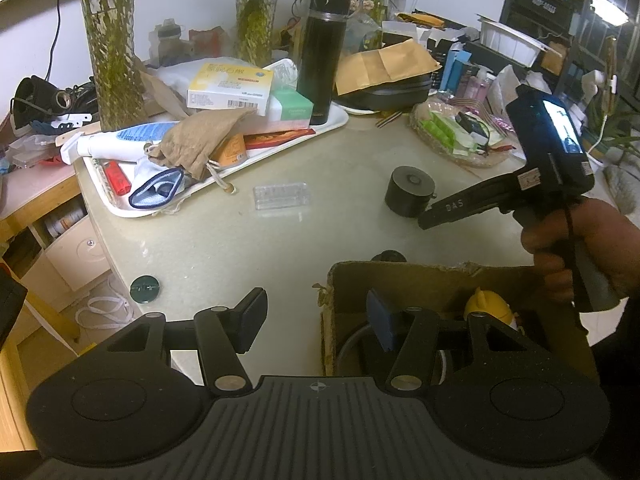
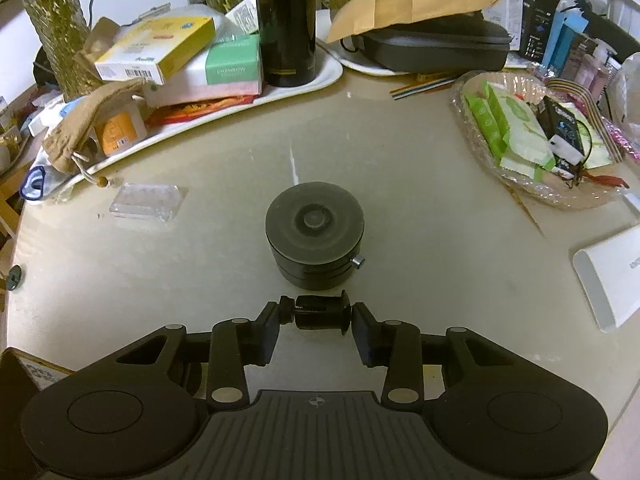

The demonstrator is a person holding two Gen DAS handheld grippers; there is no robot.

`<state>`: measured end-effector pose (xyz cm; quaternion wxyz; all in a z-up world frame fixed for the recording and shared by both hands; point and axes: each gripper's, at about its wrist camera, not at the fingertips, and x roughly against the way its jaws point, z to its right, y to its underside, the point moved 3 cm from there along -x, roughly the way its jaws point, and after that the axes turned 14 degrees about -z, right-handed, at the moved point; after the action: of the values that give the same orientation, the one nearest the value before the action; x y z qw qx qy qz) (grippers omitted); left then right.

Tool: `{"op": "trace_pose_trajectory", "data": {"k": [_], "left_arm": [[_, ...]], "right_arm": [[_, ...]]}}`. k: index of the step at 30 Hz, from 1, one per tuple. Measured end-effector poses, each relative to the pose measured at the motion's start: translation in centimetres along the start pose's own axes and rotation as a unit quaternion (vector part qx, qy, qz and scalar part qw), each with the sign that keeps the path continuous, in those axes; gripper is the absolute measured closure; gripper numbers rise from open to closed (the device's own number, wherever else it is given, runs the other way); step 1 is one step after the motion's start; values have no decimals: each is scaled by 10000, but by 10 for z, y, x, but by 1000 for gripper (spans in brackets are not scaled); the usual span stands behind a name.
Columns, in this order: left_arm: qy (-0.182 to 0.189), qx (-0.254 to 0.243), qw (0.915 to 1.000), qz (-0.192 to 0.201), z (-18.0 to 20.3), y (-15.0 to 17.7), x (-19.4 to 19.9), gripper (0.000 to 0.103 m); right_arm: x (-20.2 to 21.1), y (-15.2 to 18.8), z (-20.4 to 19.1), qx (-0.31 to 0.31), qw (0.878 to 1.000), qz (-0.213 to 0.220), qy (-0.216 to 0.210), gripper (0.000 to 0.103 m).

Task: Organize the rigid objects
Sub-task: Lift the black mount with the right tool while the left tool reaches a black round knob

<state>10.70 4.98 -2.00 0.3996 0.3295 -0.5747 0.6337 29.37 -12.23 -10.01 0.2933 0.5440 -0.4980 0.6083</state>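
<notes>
My right gripper (image 2: 316, 322) is shut on a small black screw adapter (image 2: 320, 314), held sideways between its pads just above the table. A black round cylinder (image 2: 315, 234) with a side knob stands right in front of it; it also shows in the left wrist view (image 1: 409, 197). A clear plastic case (image 2: 146, 202) lies to the left, also seen in the left wrist view (image 1: 282, 197). My left gripper (image 1: 316, 320) is open and empty, over the edge of a cardboard box (image 1: 400, 284) that holds a yellow toy (image 1: 486, 302). The right gripper's body (image 1: 520, 184) shows in the left wrist view.
A white tray (image 1: 336, 120) carries boxes, a tan pouch and a tall black thermos (image 1: 322, 56). A plastic-wrapped basket of packets (image 2: 536, 136) is at the right. A white box (image 2: 612, 272) lies at the far right. A dark green lid (image 1: 145, 289) sits by the table edge.
</notes>
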Motion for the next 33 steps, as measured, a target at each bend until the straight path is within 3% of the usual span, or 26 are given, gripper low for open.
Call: {"op": "trace_pose_trajectory", "data": {"k": [10, 14, 33], "left_arm": [[-22, -97, 9999, 126, 9, 0, 2, 47], [-18, -95, 9999, 121, 12, -1, 1, 35], [-34, -93, 9999, -43, 24, -21, -15, 34]], "right_arm": [[26, 13, 1, -24, 9996, 269, -102, 61], [34, 21, 2, -36, 9992, 350, -167, 61], [86, 89, 20, -203, 9956, 834, -364, 61]]}}
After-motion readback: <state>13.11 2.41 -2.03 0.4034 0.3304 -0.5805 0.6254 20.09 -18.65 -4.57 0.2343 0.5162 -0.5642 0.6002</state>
